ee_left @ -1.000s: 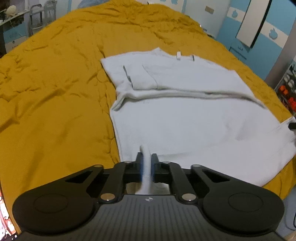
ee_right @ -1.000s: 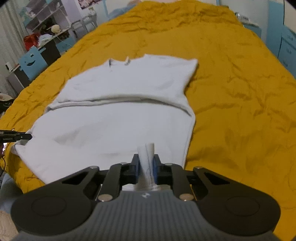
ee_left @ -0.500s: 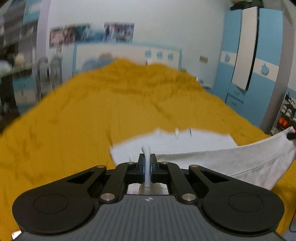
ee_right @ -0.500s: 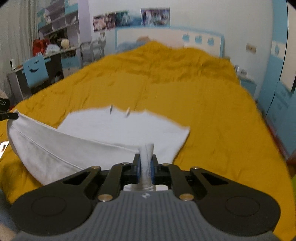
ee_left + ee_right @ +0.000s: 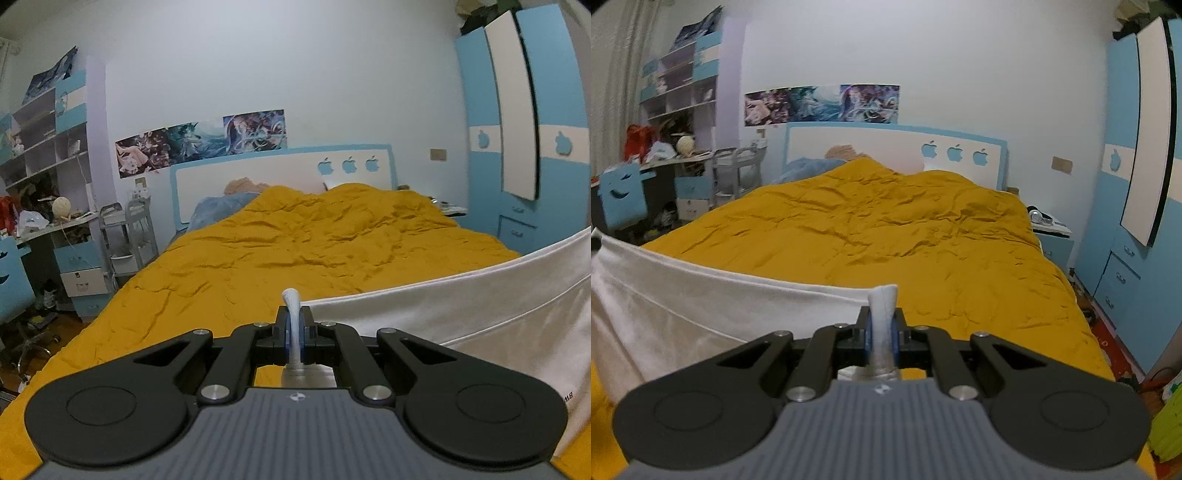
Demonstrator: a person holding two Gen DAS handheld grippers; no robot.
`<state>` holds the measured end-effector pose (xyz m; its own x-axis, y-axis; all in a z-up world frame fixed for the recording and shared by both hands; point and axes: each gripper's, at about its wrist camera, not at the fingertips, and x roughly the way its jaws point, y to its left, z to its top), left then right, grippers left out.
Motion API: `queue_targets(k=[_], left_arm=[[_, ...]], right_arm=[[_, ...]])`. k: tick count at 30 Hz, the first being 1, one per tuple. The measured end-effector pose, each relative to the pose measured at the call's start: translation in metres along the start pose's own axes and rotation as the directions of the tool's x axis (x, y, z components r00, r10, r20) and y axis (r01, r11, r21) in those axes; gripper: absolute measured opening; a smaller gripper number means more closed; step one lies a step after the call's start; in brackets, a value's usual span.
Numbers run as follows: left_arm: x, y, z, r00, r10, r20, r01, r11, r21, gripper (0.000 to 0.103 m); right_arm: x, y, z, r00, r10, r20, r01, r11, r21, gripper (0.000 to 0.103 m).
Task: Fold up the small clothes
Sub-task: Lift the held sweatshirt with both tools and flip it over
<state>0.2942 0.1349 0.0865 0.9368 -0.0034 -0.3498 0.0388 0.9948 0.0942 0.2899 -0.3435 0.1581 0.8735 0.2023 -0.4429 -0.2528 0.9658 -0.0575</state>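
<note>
A white T-shirt (image 5: 480, 317) hangs stretched in the air above the bed, held by its two bottom corners. My left gripper (image 5: 293, 332) is shut on one corner, a pinch of white cloth sticking up between its pads. In the left wrist view the shirt spreads away to the right. My right gripper (image 5: 882, 332) is shut on the other corner, and there the white T-shirt (image 5: 683, 306) spreads away to the left. The shirt's lower part is hidden behind both gripper bodies.
A mustard-yellow quilt (image 5: 314, 251) covers the whole bed, with a white and blue headboard (image 5: 280, 173) at the far end. A desk and shelves (image 5: 48, 206) stand on the left. A blue wardrobe (image 5: 1137, 177) and a bedside cabinet (image 5: 1052, 240) stand on the right.
Both grippers have risen and tilted up, lifting the shirt's bottom edge off the quilt. The shirt lay flat a second ago; now it hangs between them.
</note>
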Motion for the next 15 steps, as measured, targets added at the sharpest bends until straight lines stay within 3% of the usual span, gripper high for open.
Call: queue_targets(k=[6, 15], left_arm=[[0.075, 0.005, -0.022, 0.992, 0.001, -0.126, -0.005, 0.999, -0.032, 0.004], [0.148, 0.002, -0.079, 0.964, 0.009, -0.265, -0.007, 1.0, 0.01, 0.004]], right_arm=[[0.088, -0.001, -0.003, 0.998, -0.012, -0.059, 0.012, 1.0, 0.011, 0.003], [0.222, -0.007, -0.058, 0.975, -0.031, -0.221, 0.04, 0.998, 0.039, 0.003]])
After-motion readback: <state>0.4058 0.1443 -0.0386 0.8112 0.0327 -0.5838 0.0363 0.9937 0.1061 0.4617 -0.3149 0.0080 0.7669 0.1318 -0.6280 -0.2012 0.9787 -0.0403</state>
